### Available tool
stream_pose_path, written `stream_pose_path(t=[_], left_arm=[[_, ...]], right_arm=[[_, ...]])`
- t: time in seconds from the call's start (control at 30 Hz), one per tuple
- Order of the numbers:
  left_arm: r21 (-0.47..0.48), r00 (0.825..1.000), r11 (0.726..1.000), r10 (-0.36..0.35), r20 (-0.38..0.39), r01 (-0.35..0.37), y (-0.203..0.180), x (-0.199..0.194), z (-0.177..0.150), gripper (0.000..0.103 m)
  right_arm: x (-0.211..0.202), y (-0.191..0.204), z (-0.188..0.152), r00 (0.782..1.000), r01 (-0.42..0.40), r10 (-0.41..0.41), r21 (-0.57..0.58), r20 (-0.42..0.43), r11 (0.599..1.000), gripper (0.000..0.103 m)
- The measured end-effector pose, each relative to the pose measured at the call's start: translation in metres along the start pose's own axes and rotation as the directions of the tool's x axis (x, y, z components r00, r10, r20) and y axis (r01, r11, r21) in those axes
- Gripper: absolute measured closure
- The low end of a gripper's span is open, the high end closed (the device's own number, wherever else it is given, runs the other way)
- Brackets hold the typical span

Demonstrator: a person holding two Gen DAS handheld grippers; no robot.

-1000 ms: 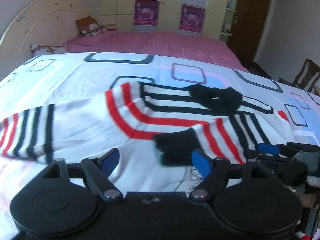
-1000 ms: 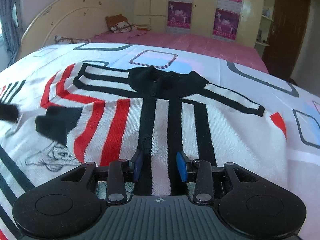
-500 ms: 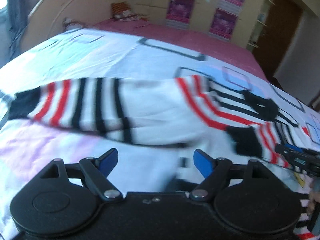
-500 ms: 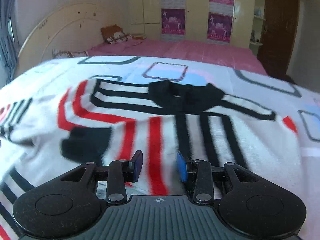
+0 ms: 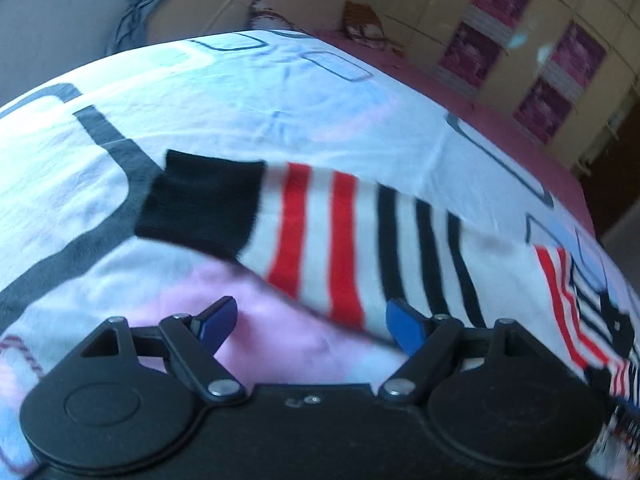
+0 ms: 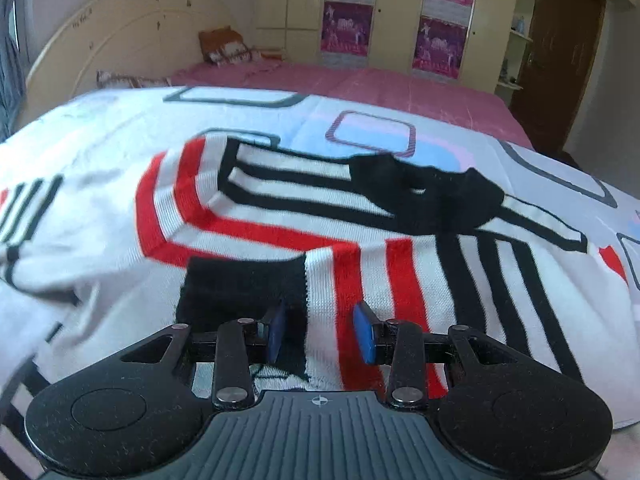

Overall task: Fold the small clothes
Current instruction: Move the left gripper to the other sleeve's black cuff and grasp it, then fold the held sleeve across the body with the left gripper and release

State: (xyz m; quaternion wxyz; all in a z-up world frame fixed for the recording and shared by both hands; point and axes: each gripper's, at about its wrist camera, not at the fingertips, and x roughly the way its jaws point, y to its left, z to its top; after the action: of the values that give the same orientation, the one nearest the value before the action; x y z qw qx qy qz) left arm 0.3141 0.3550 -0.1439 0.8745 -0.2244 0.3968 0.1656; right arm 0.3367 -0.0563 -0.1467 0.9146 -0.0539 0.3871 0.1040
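A small white sweater with red and black stripes and a black collar lies flat on the bed. One sleeve is folded across its front, with its black cuff just ahead of my right gripper, which is open and empty above it. In the left wrist view the other sleeve stretches out to the left and ends in a black cuff. My left gripper is open and empty just short of that sleeve's near edge.
A white bedsheet with grey and purple square outlines covers the near bed. A pink-covered bed with pillows and a cream headboard lies beyond. Cupboards with posters and a brown door stand at the back.
My left gripper has swung left along the outstretched sleeve, bringing its black cuff into view. My right gripper has shifted left over the folded sleeve's cuff. Both stayed open.
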Motion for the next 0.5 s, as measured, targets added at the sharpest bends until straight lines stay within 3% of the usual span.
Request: stream_pose_path(t=[0.2,0.3,0.37,0.43,0.5], left_arm=[[-0.1,0.994,0.991,-0.085,0.064,0.091,0.02,0.013,0.013,0.025],[-0.143,0.991,0.984,-0.089,0.096,0.103,0.024,0.019,0.018,0.046],[-0.172,0.991,0.98,-0.084,0.107,0.102,0.03,0.023,0.022,0.074],[-0.19,0.99,0.975,-0.091,0.111,0.111,0.035,0.025,0.024,0.089],[-0.182,0.987,0.975,-0.107,0.12,0.128,0.035,0.023,0.027,0.093]], right_arm=[[-0.002,-0.003,0.001,1.0,0.012,-0.012,0.059,-0.001,0.998,0.066],[0.0,-0.002,-0.001,1.0,0.014,-0.013,0.059,-0.006,0.998,0.066],[-0.004,-0.004,0.001,1.0,0.018,-0.018,0.08,0.006,0.997,0.066],[-0.003,-0.005,-0.001,0.999,0.032,-0.034,0.101,0.014,0.994,0.066],[0.0,-0.002,-0.004,0.999,0.034,-0.034,0.066,0.004,0.997,0.066]])
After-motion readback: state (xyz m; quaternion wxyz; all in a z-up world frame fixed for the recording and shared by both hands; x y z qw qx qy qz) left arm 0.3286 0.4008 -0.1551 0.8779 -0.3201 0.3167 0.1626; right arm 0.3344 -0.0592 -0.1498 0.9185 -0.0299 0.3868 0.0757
